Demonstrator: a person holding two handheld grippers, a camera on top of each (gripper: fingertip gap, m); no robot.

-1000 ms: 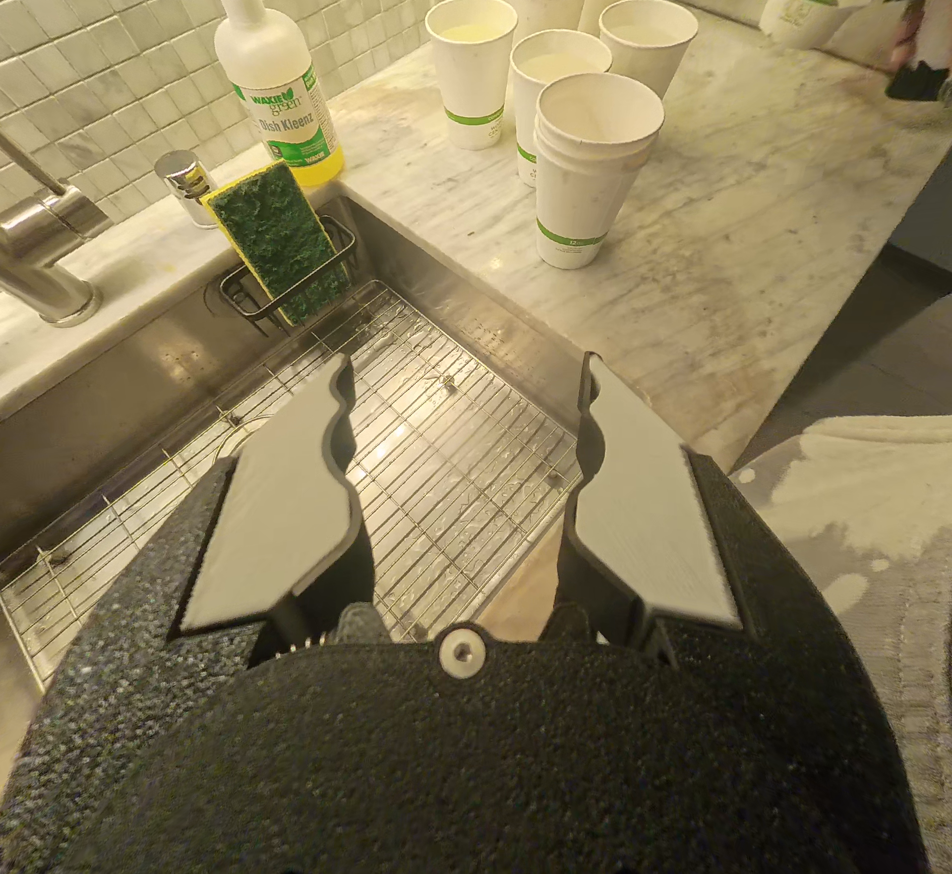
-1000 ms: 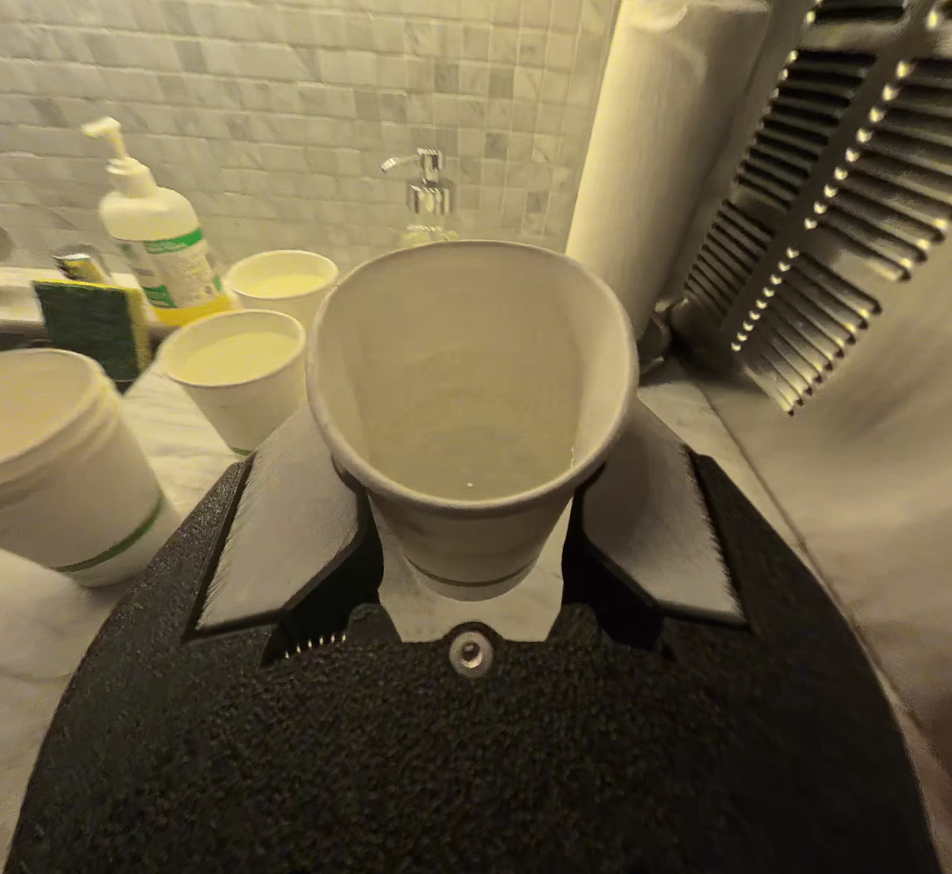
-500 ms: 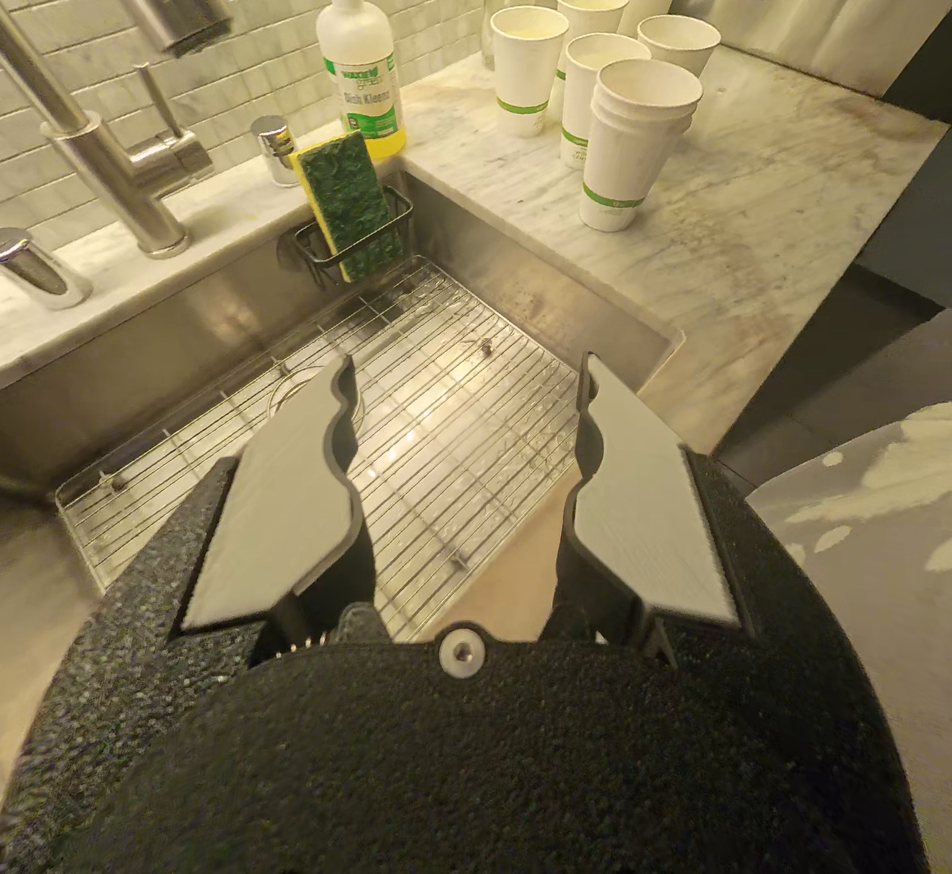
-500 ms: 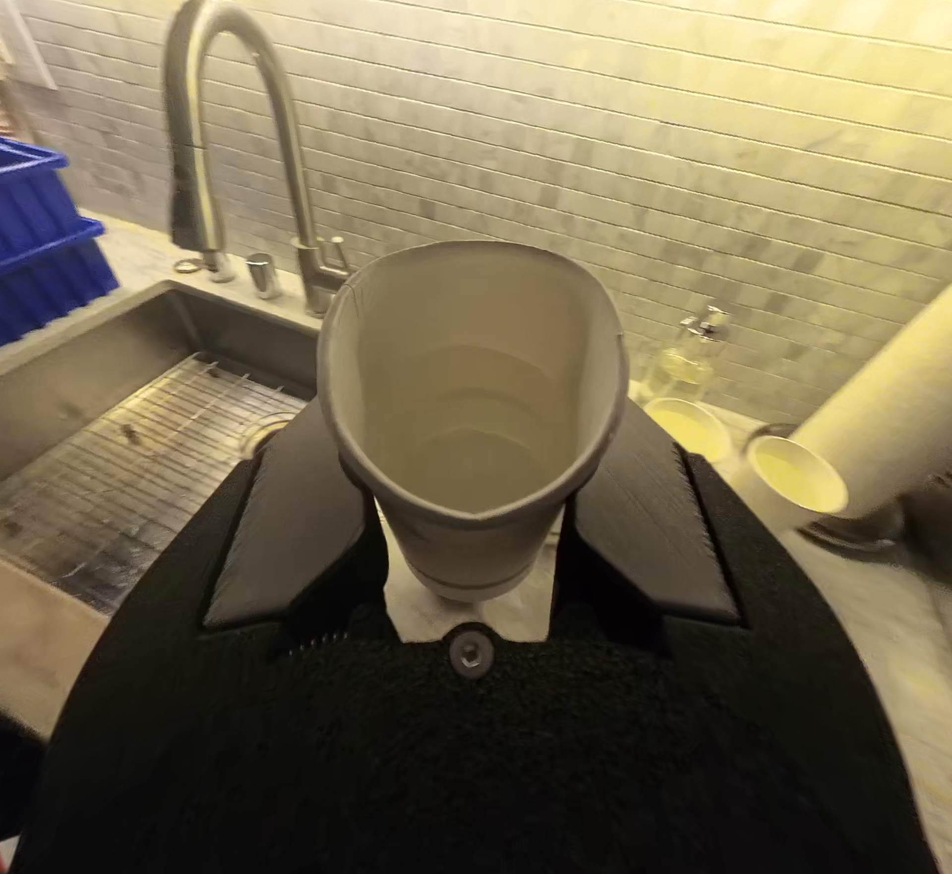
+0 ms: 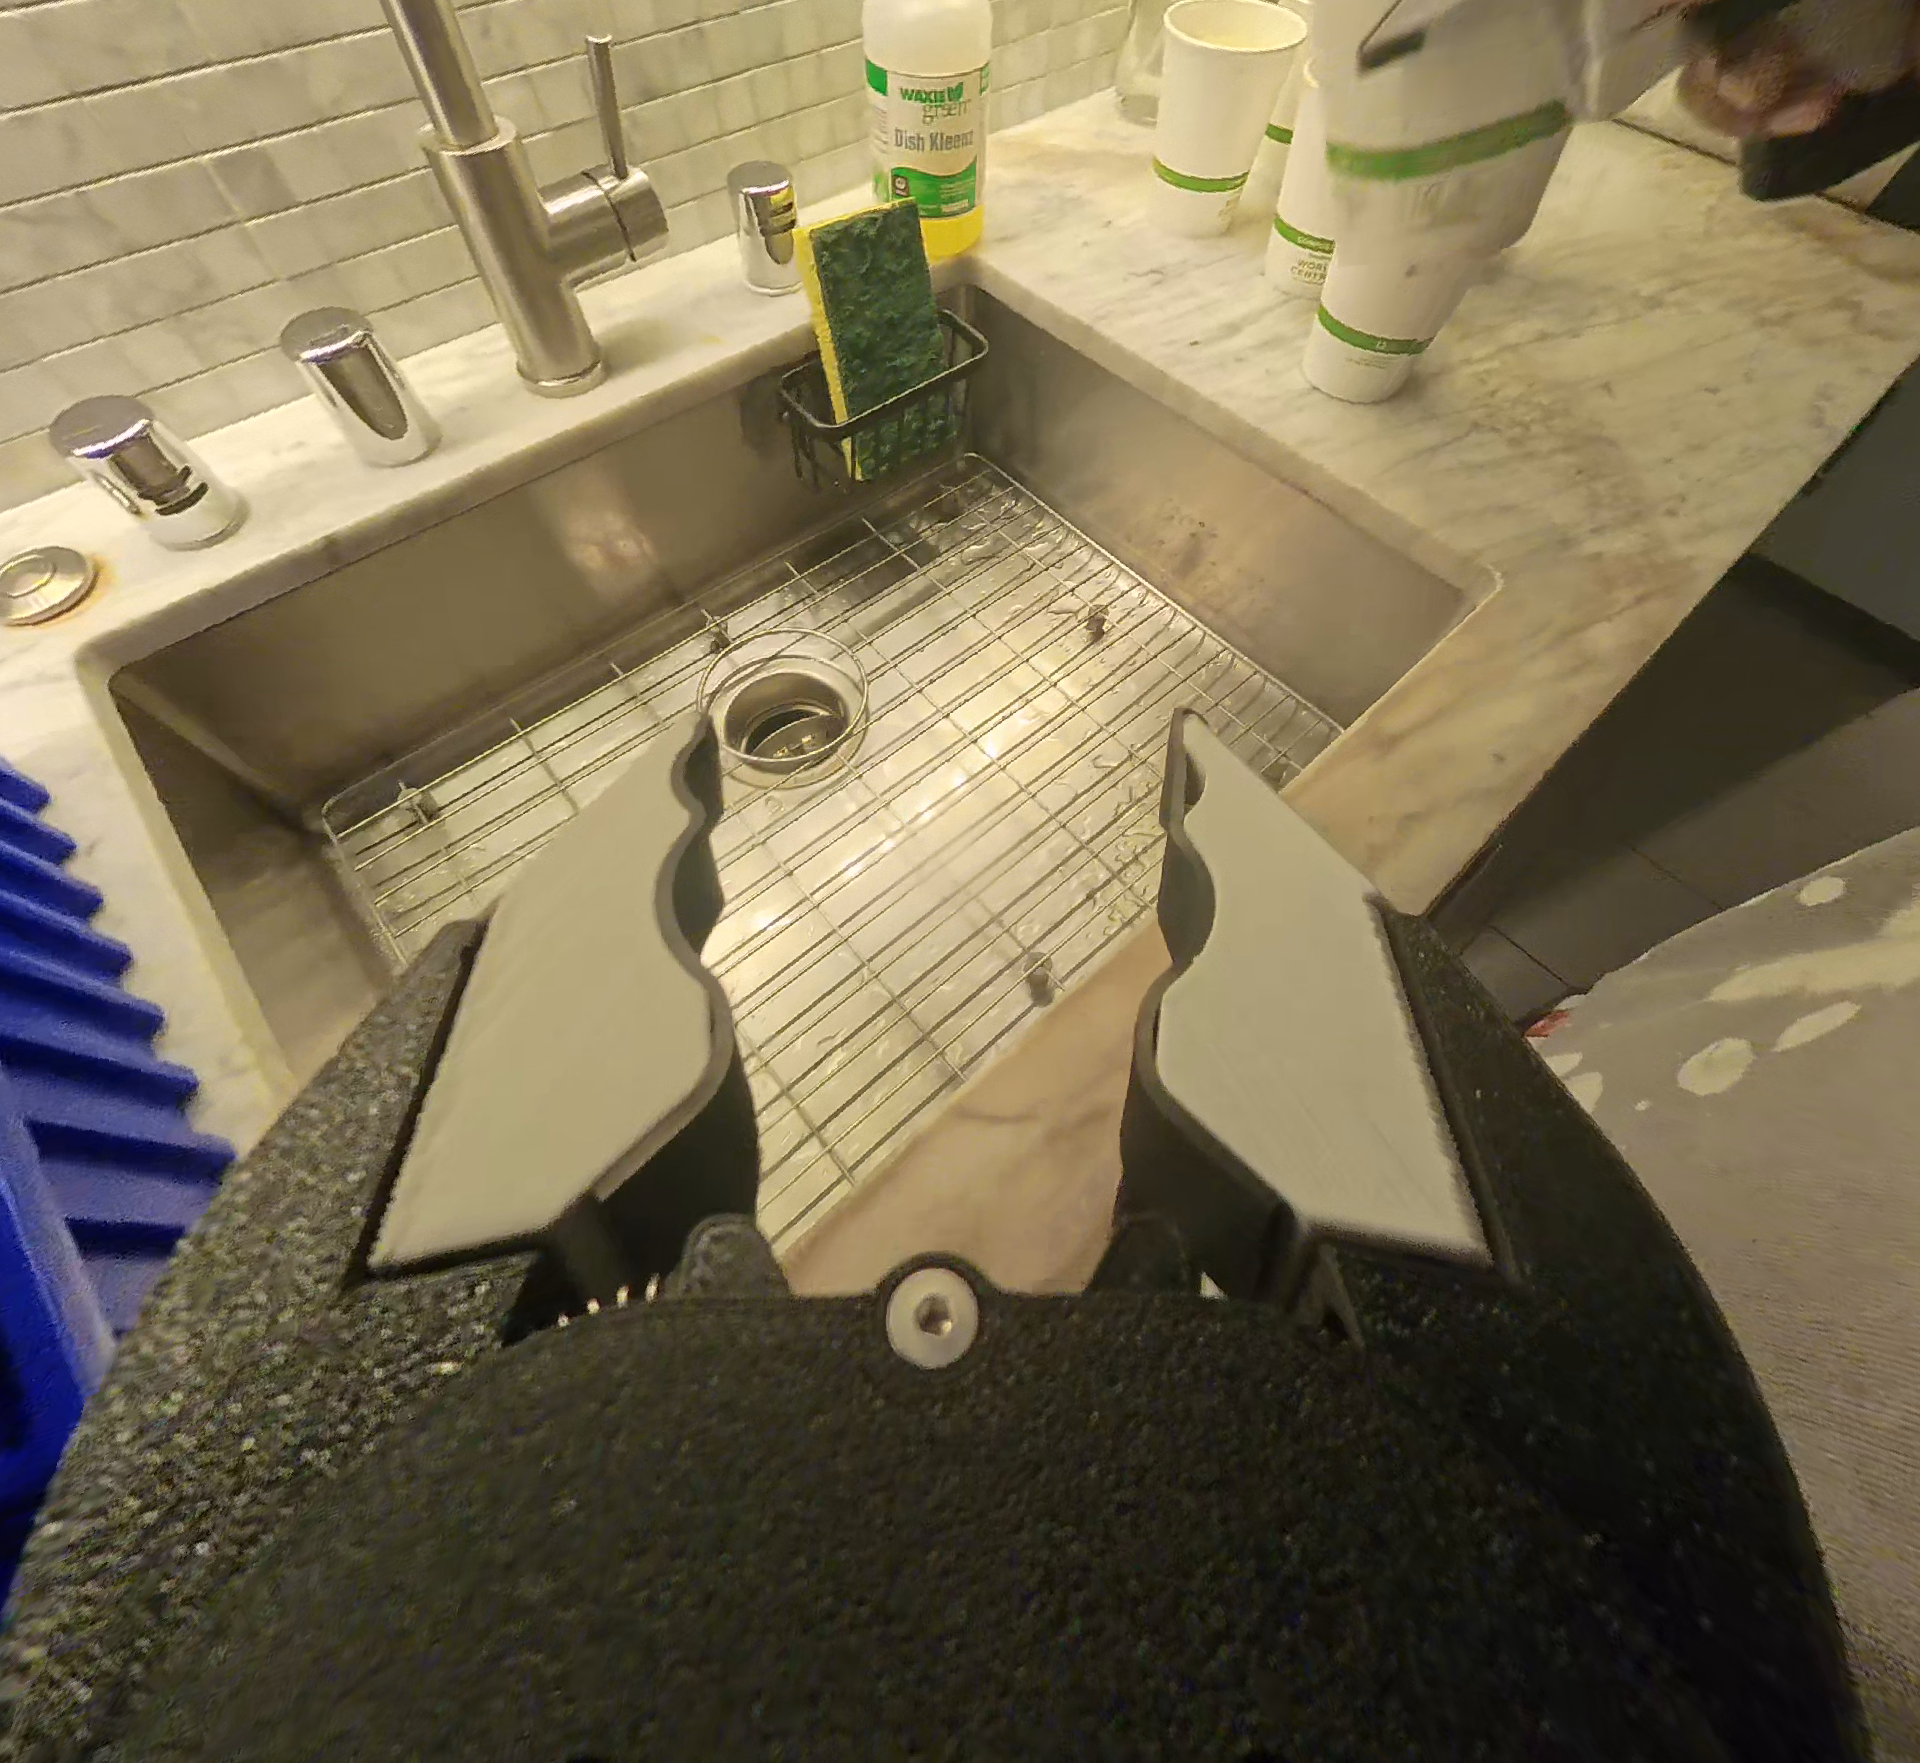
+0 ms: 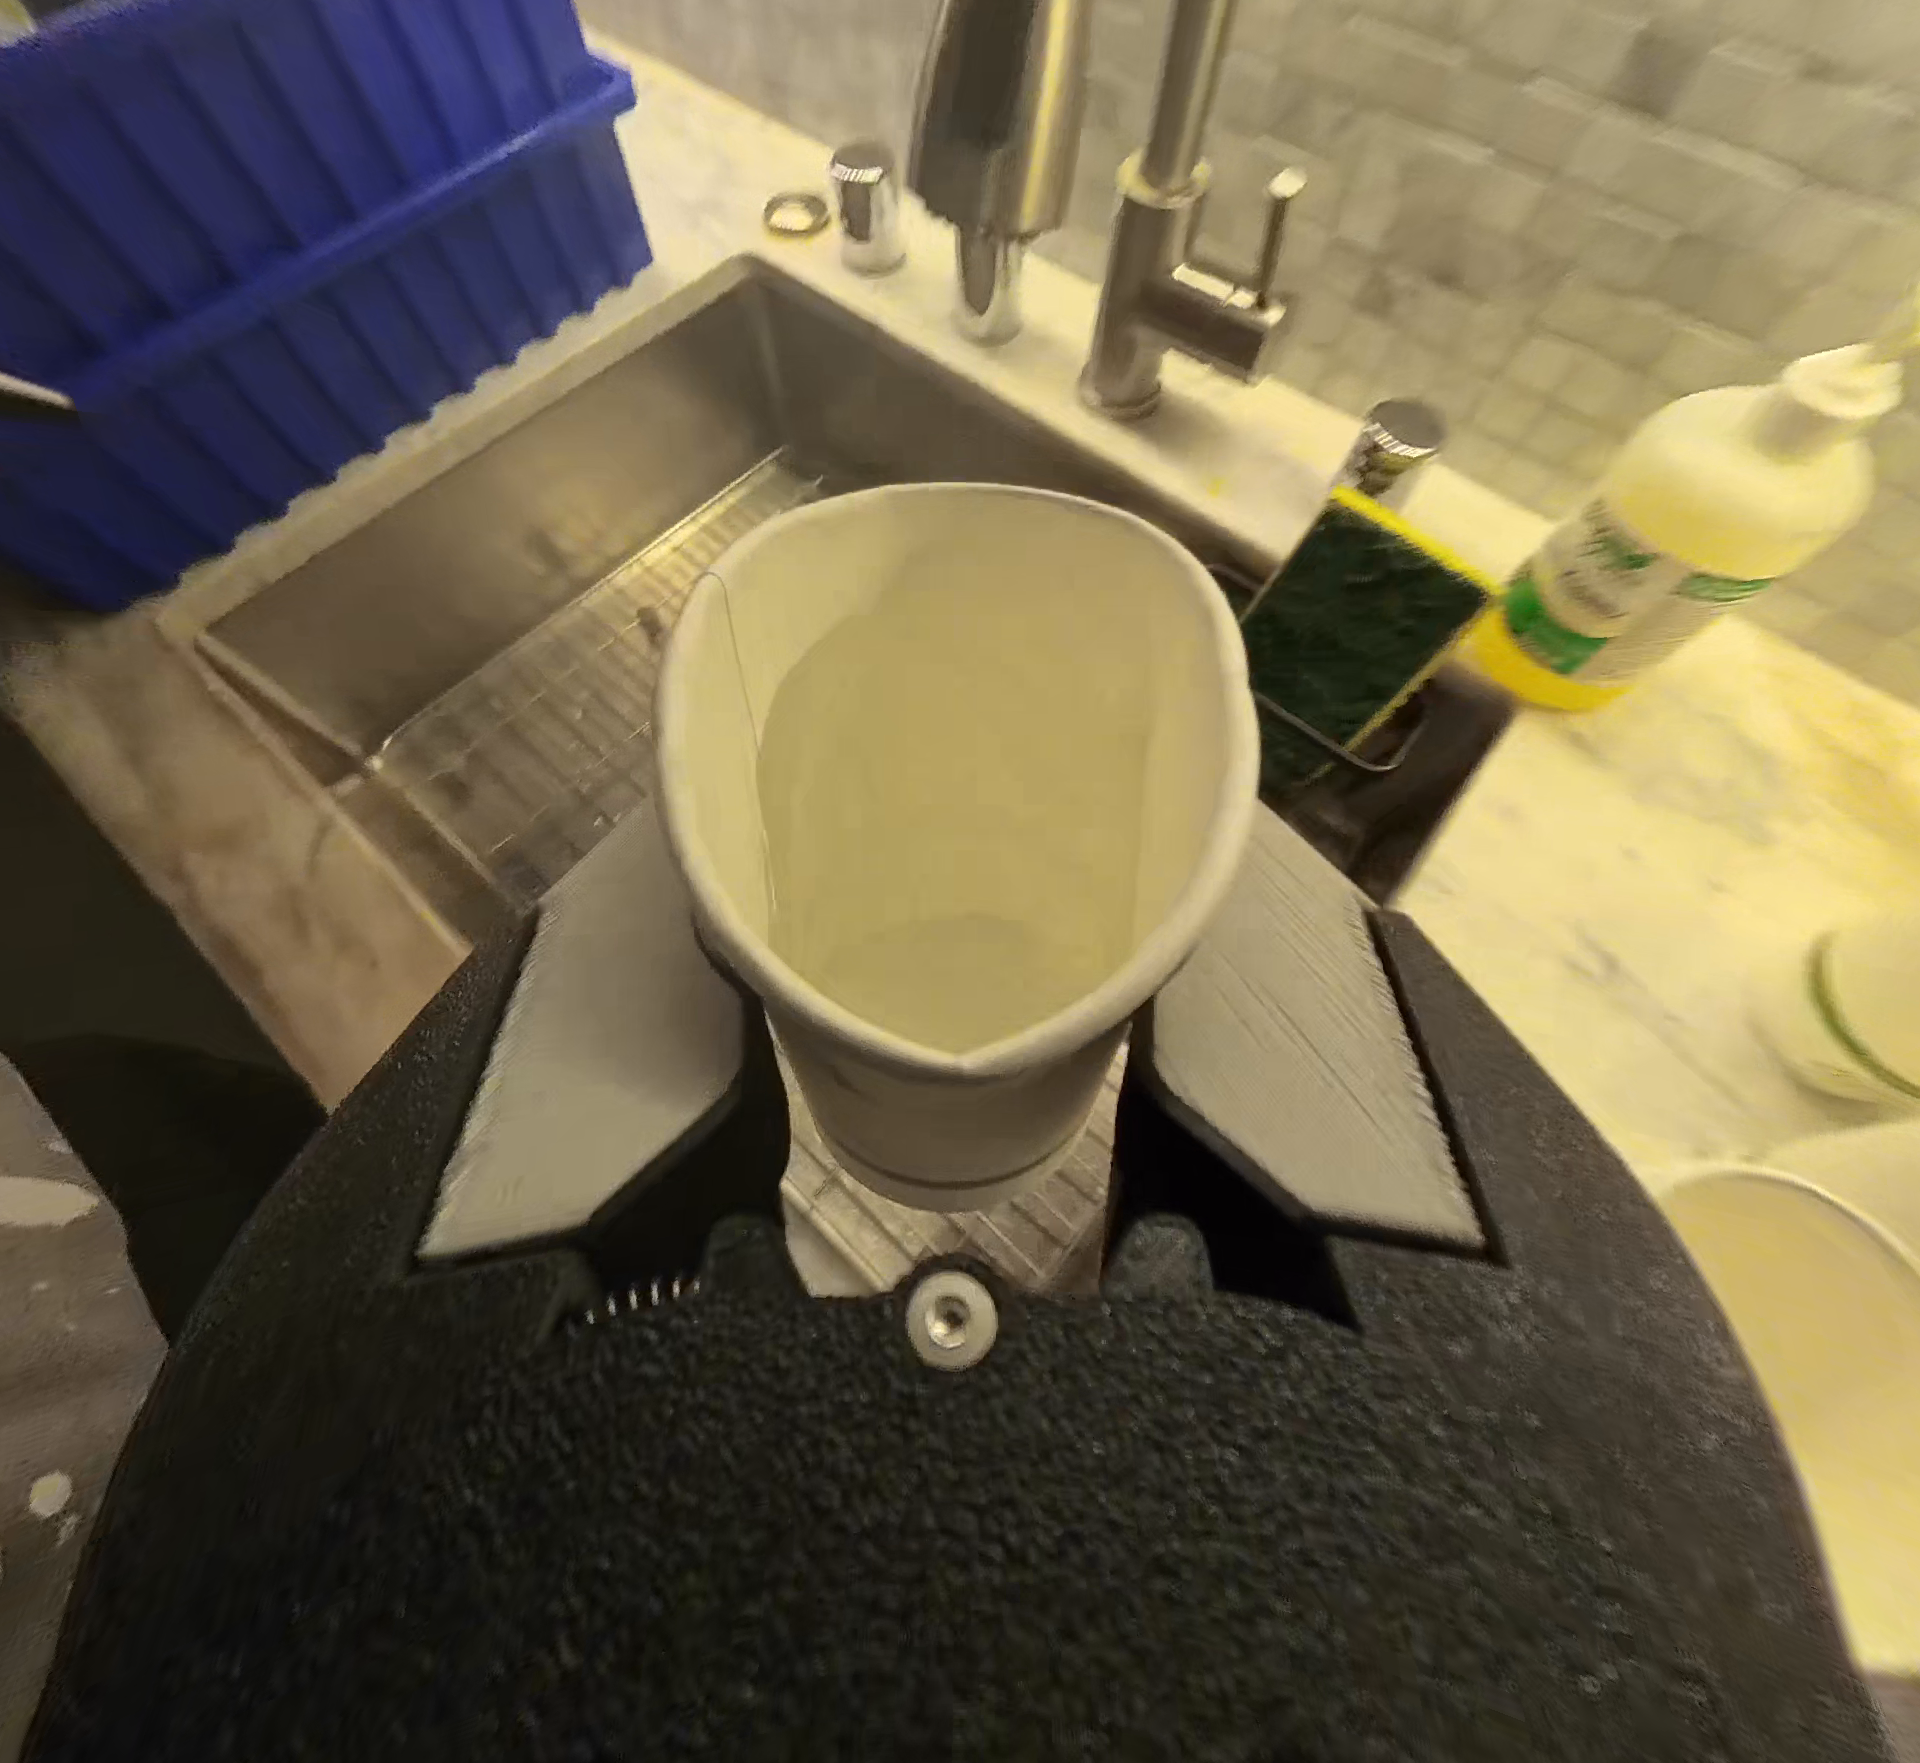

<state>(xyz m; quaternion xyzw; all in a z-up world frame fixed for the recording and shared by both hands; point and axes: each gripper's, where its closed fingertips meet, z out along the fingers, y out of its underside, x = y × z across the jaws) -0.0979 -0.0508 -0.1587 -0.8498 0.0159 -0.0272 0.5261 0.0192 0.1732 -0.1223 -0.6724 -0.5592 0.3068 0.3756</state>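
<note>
Right tongs (image 6: 961, 892) clamped on squeezed paper cup (image 6: 951, 840) above sink (image 6: 499, 518), left tongs (image 5: 935, 778) apart, empty, over sink grid (image 5: 935, 840).

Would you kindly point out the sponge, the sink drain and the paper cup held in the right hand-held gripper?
sponge (image 5: 878, 300), left wrist view, on its green scouring face.
sink drain (image 5: 784, 724), left wrist view, on its metal basin.
paper cup (image 6: 940, 840), right wrist view, on its inner wall.

One faucet (image 5: 499, 186), one sponge (image 5: 878, 300) and one soap bottle (image 5: 928, 72) are standing by one sink (image 5: 582, 560). Two blue crates (image 6: 291, 155) are sitting stacked.
</note>
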